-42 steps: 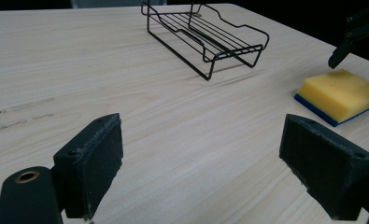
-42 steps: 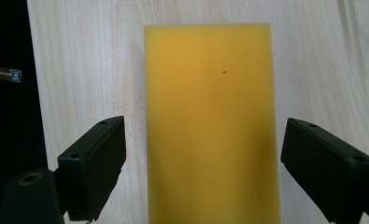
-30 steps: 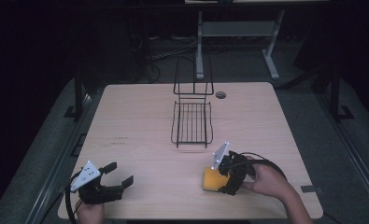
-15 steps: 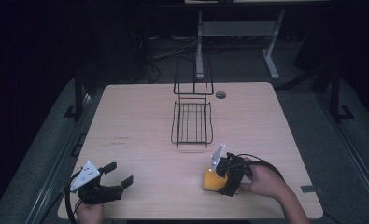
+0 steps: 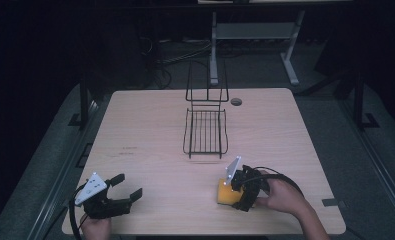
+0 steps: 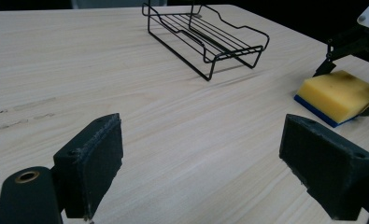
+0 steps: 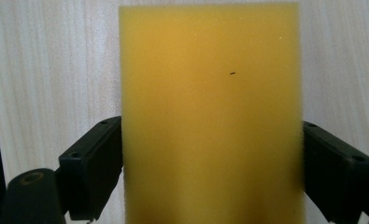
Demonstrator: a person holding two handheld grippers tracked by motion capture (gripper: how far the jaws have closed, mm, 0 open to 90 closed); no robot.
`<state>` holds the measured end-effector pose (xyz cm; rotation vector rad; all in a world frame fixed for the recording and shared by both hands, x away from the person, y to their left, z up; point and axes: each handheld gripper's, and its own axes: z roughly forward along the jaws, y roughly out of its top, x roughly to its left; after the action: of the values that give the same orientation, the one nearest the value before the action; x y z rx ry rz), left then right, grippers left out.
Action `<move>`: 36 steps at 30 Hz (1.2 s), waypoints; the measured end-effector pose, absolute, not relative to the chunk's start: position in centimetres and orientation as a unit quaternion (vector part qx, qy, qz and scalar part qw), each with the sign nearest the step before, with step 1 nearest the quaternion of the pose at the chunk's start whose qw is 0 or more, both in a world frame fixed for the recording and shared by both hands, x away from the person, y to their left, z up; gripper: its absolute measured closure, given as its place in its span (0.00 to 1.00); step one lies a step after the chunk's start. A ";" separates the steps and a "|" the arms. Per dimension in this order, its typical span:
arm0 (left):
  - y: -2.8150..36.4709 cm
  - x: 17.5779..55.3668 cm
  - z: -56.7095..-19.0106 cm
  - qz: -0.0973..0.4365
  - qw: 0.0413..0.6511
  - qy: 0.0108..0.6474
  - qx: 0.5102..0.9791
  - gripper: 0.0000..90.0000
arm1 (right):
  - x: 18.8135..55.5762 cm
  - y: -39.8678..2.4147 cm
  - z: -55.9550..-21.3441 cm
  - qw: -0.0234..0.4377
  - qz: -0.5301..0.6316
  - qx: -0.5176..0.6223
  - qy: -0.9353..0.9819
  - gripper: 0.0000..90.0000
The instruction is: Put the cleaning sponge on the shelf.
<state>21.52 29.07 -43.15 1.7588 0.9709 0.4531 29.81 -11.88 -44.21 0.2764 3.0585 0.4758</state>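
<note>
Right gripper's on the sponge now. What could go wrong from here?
1. The right gripper has its jaws at the near end of the sponge, so most of it sticks out ahead; soft foam may sag or slip when lifted.
2. The wire rack stands ahead on the table; a drooping sponge could catch its front rim.
3. The left gripper sits open and far off, too far to help quickly.

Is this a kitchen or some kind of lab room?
Probably a lab or test room, not a kitchen. A bare wooden table stands in a dark room with cables on the floor, and a person's hand-held right gripper is around a yellow sponge near a wire rack.
</note>
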 end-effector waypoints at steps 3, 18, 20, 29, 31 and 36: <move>29.1 21.5 -43.1 0.188 0.516 0.405 0.731 0.14 | 29.8 -11.8 -44.3 0.020 0.151 0.086 0.985 0.16; 29.2 21.5 -43.1 0.188 0.517 0.406 0.730 0.14 | 29.7 -11.8 -44.5 0.024 0.148 0.083 0.985 0.22; 29.2 21.5 -43.1 0.188 0.517 0.405 0.730 0.14 | 29.7 -11.8 -44.5 0.024 0.148 0.084 0.985 0.23; 29.1 21.5 -43.1 0.189 0.516 0.403 0.732 0.14 | 29.8 -11.9 -44.0 0.023 0.155 0.083 0.984 0.24; 29.1 21.5 -43.1 0.189 0.515 0.403 0.733 0.14 | 29.8 -11.8 -43.7 0.023 0.157 0.082 0.984 0.24; 29.2 21.4 -43.1 0.189 0.516 0.405 0.731 0.14 | 30.0 -11.6 -43.1 0.024 0.155 0.081 0.984 0.24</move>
<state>21.45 29.18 -43.09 1.7547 0.9729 0.4538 30.01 -11.56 -43.13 0.2509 3.0458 0.4797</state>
